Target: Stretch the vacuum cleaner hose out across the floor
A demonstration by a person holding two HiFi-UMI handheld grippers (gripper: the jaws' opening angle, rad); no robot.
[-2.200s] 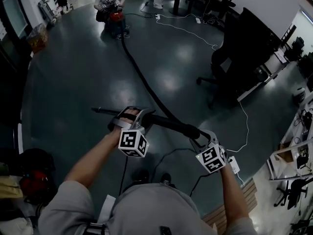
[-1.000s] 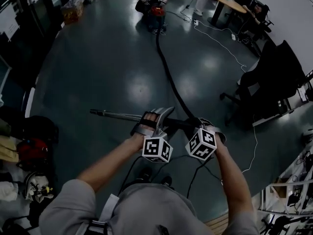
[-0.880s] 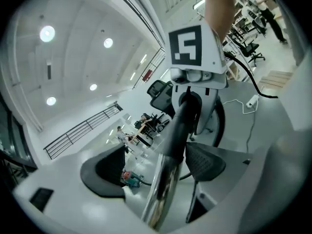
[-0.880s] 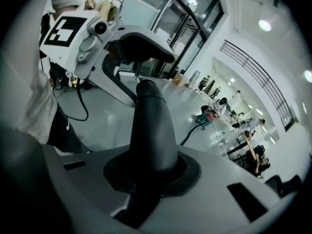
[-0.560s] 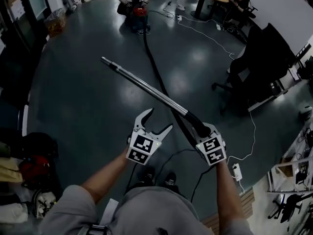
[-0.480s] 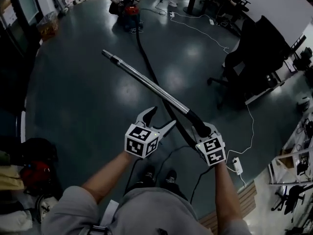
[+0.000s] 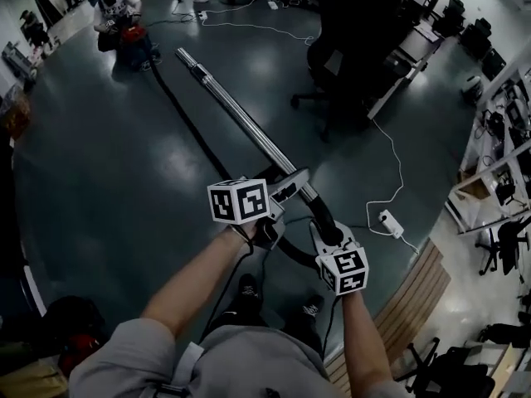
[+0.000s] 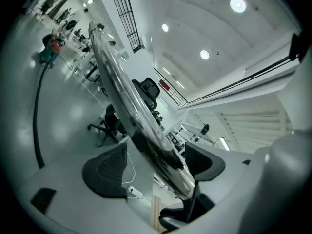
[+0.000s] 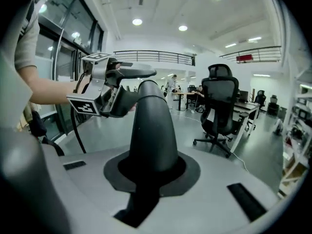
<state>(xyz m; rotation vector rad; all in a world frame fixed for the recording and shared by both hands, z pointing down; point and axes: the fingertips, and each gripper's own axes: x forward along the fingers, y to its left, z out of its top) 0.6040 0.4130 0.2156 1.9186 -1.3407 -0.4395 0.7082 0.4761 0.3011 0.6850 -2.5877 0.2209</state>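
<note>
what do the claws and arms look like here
The left claw and right claw are light grey with dark pads; each carries a white cube with black square markers. The person wears a grey short-sleeved shirt.

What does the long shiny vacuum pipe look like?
The pipe is a long, straight, shiny metal tube held out in front of the person. Its near end joins a curved black handle, which is clamped in the right gripper. The left gripper has just been opening its jaws, which stand apart around the pipe without squeezing it.
</note>
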